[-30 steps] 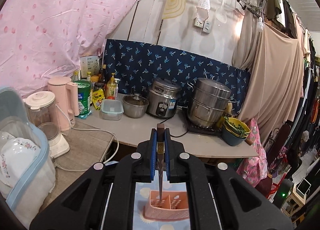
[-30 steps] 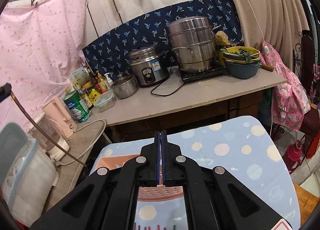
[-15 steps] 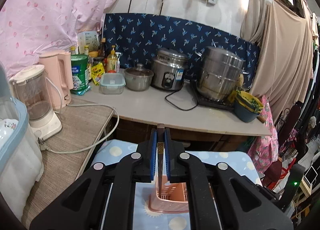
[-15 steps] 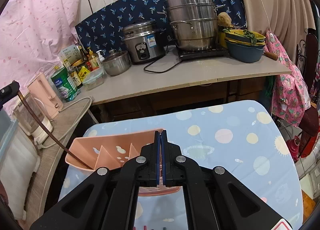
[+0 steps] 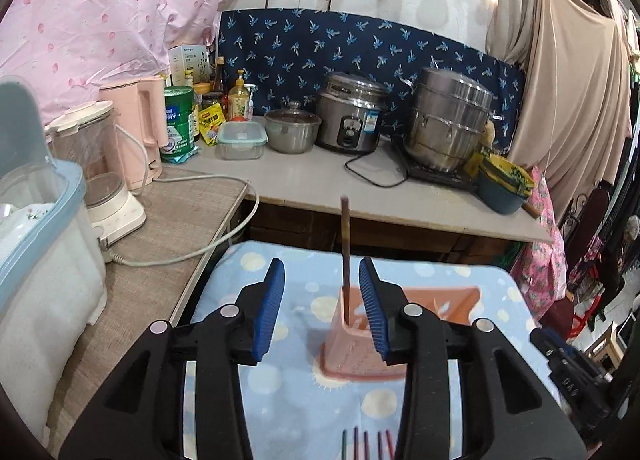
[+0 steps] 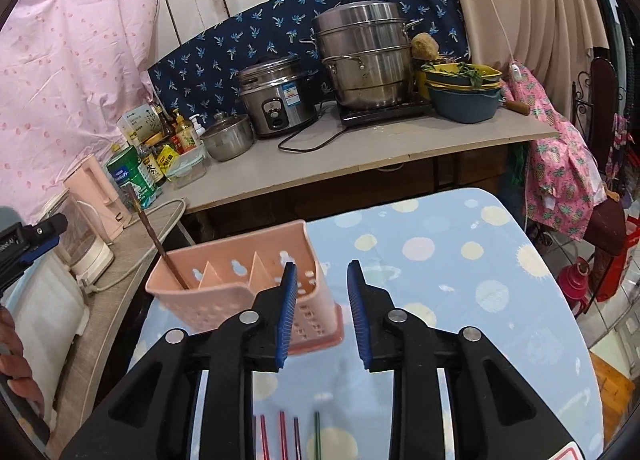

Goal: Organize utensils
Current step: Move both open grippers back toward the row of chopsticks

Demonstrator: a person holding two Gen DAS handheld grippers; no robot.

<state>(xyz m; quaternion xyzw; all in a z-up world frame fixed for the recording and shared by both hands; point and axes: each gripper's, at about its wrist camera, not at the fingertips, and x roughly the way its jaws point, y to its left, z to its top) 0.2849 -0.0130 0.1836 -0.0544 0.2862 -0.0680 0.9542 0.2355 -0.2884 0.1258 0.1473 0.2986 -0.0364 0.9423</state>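
A pink utensil holder [image 5: 352, 344] [image 6: 236, 292] with divided compartments stands on the blue dotted tablecloth [image 6: 440, 260]. A brown chopstick [image 5: 345, 252] [image 6: 158, 240] stands in its leftmost compartment, free of any grip. My left gripper [image 5: 322, 300] is open, its fingers either side of the chopstick and just above the holder. My right gripper [image 6: 320, 300] is open and empty, just in front of the holder's right end. Several coloured chopsticks [image 5: 366, 442] [image 6: 288, 436] lie on the cloth near the bottom edge.
A counter [image 6: 360, 156] behind the table carries a rice cooker [image 5: 352, 120], a steel steamer pot [image 5: 448, 124], bowls and bottles. At left are a pink kettle [image 5: 140, 128], a blender [image 5: 100, 172] and a blue-lidded bin [image 5: 40, 244]. The other gripper's tip shows at far left [image 6: 32, 240].
My left gripper lowered the chopstick into the holder, then opened and let it go. My right gripper, shut before, has opened. Both moved down towards the table.
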